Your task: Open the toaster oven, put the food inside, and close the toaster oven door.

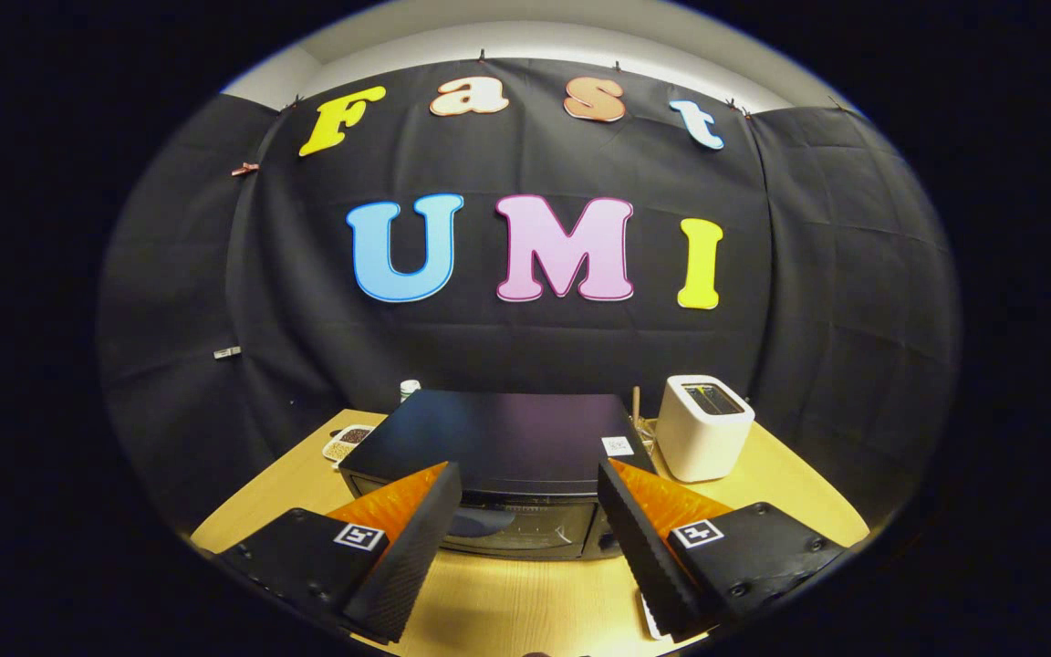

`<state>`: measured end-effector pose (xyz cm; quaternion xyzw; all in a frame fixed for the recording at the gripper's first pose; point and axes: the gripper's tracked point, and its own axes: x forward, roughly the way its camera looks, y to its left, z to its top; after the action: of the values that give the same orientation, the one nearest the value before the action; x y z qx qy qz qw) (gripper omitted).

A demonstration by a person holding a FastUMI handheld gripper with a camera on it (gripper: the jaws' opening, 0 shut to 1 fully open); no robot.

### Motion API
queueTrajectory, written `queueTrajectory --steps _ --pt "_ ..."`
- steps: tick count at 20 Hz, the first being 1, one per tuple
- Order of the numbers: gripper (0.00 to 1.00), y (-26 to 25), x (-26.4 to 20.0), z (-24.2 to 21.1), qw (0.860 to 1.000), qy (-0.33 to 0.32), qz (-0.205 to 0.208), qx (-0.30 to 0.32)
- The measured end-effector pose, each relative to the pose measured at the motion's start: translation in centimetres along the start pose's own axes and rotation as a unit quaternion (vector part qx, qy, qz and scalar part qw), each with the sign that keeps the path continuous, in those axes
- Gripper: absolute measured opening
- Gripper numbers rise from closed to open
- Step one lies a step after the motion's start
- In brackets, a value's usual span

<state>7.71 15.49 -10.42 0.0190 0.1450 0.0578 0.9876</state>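
1. From the gripper view, the gripper (pixel 525 484) hangs above the near part of a light wooden table (pixel 525 593) with its two fingers spread wide apart and nothing between them; it is released, gripping nothing.
2. The toaster oven (pixel 498 465), a dark box with a flat top, sits on the table just beyond the fingertips, centred in the gap between them. Its glass door (pixel 516 527) faces the gripper and appears closed; the inside is too dim to make out.
3. A small white sticker (pixel 618 445) lies on the oven's top near its right rear corner.
4. A white slot toaster (pixel 704 427) stands upright on the table just beside the oven, on its right.
5. A thin wooden stick (pixel 635 406) rises between the oven and the white toaster.
6. To the left of the oven rests a small tray (pixel 348 441) holding something dark and speckled; I cannot tell what it is.
7. A small white-capped container (pixel 409 388) peeks up behind the oven's left rear corner.
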Motion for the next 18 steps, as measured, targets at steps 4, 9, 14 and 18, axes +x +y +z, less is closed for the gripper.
queueTrajectory --steps 4,9,14,18 --pt "0.98 1.9 2.6 -2.0 0.999 0.032 -0.009 0.019" --pt "0.98 3.8 5.3 -4.7 0.998 0.061 -0.015 0.011" --pt "0.99 5.0 6.3 -6.8 0.996 0.087 -0.016 0.002" --pt "0.98 5.6 6.7 -7.2 0.996 0.092 -0.007 0.003"
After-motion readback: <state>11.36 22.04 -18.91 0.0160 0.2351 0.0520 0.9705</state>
